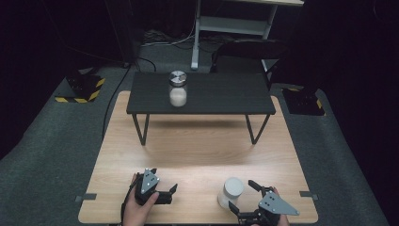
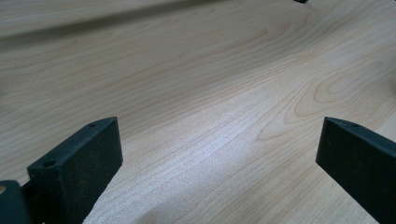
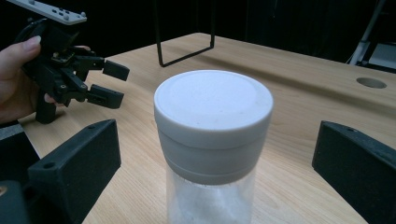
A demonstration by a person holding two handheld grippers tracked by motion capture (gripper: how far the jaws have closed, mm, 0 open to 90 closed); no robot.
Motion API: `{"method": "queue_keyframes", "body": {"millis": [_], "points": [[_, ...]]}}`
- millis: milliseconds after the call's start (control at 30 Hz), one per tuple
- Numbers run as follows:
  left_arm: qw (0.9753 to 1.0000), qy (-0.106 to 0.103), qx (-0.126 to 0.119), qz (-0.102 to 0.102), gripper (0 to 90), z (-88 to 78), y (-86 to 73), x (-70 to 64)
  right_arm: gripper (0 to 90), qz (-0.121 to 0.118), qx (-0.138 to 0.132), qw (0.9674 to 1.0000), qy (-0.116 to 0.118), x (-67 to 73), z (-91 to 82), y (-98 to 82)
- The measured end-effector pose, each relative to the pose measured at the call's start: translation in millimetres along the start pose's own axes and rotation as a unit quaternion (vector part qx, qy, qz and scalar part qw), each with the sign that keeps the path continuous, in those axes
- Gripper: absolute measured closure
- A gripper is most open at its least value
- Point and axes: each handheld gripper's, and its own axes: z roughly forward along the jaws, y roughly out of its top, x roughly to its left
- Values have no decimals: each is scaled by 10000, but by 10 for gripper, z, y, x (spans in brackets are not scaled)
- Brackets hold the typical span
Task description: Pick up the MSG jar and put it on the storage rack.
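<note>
- Your landmark is the wooden table (image 1: 197, 141), the biggest thing here, pale grain running across it.
- At the far end of that table stands a small black shelf (image 1: 202, 94) on thin wire legs, and on top of it sits a jar with a metal lid (image 1: 178, 88), pale powder in the bottom half.
- Down at the near edge of the table, right of centre, there's your jar with the white lid (image 3: 212, 140). It stands upright on the wood, clear glass below, cap screwed on as far as I can see.
- Your right gripper (image 1: 248, 195) is right there at it! Jaws spread wide, one either side of the white-lidded jar, not touching it; in the right gripper view there's open space on both sides of the cap.
- Your left gripper (image 1: 170, 192) waits at the near edge of the table too, left of centre, well apart from the jar. Jaws apart, nothing between them but bare wood grain in the left gripper view.
- So where do you stand? Early, I'd say. The approach looks made and the jar is framed, but no grip is on it.
- Left to do, by my reading: close on the jar body or cap, lift, and likely carry it toward the shelf beside its partner.
</note>
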Motion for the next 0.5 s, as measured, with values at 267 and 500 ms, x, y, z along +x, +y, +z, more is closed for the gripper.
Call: {"method": "queue_keyframes", "body": {"millis": [267,500], "points": [[10000,31,18,5,5,-3,3,-6,106,77,-16,10000,-8,28,89,-12],[10000,43,21,14,5,-1,5,-13,218,49,-61,9999,-102,69,121,-21]]}}
